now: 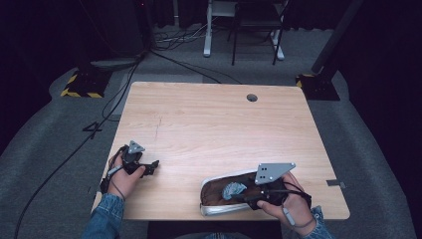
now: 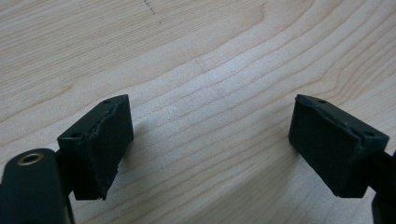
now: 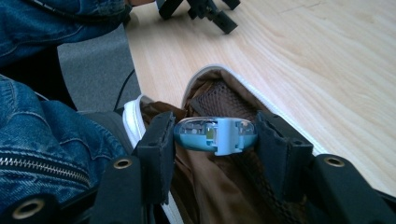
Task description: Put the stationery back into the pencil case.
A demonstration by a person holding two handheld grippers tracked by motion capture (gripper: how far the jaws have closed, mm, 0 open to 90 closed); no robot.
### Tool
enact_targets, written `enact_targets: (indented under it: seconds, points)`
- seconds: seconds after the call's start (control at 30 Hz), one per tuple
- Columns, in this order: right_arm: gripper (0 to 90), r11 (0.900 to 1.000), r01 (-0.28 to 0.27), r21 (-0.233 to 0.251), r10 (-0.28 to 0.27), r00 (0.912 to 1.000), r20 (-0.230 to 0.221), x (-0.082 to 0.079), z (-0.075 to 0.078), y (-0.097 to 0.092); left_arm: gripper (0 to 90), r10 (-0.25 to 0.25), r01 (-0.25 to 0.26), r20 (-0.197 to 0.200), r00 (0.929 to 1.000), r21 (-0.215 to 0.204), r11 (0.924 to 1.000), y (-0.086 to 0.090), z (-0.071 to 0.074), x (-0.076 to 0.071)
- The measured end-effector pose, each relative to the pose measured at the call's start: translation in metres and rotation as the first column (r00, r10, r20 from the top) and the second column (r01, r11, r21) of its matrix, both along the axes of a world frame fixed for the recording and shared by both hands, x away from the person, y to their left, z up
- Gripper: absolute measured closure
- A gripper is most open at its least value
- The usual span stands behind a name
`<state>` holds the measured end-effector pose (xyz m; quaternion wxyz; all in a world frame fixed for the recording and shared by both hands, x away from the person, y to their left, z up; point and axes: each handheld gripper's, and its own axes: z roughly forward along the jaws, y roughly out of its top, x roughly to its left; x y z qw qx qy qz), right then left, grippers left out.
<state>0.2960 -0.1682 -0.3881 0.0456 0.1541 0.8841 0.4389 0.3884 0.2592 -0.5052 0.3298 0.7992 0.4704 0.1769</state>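
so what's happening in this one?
A person works at a wooden table with a gripper in each hand. The right gripper has its jaws closed on a small blue object, holding it over an open case with a brown lining near the table's front edge. What the blue object is can't be told. The left gripper sits off to the left, jaws open over bare wood, holding nothing.

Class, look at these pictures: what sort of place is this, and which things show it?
Probably a recording studio or lab: black curtains, floor cables on grey carpet, hazard-taped stand bases, and one bare table.
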Motion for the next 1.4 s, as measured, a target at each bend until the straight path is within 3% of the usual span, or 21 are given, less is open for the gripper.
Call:
enact_targets:
  seconds: [0.33, 0.73, 0.83, 0.97, 1.4]
  points:
    - [49.3, 0.9988, -0.036, -0.033, 0.034, 0.9988, -0.034, 0.001, -0.009, 0.008, 14.2, 0.0, 0.0, 0.0, 1.0, 0.001, 1.0, 0.0, 0.0, 0.0]
    - [49.1, 0.9989, -0.023, -0.041, 0.02, 0.997, -0.074, 0.007, -0.017, 0.008, 14.2, 0.0, 0.0, 0.0, 1.0, 0.001, 1.0, 0.0, 0.0, 0.0]
    - [48.9, 0.9989, -0.016, -0.044, 0.014, 0.9977, -0.067, 0.008, -0.019, 0.008, 14.2, 0.0, 0.0, 0.0, 1.0, 0.002, 1.0, 0.0, 0.0, 0.0]
    - [40.7, 0.9992, 0.005, -0.039, -0.007, 0.9984, -0.056, 0.009, -0.018, 0.007, 14.1, -0.001, 0.001, 0.002, 1.0, 0.003, 1.0, 0.0, 0.0, 0.0]
    - [37.6, 0.999, 0.044, -0.001, -0.044, 0.999, -0.005, 0.012, -0.007, -0.004, 14.1, 0.001, -0.001, 0.001, 1.0, 0.001, 1.0, 0.0, 0.0, 0.0]
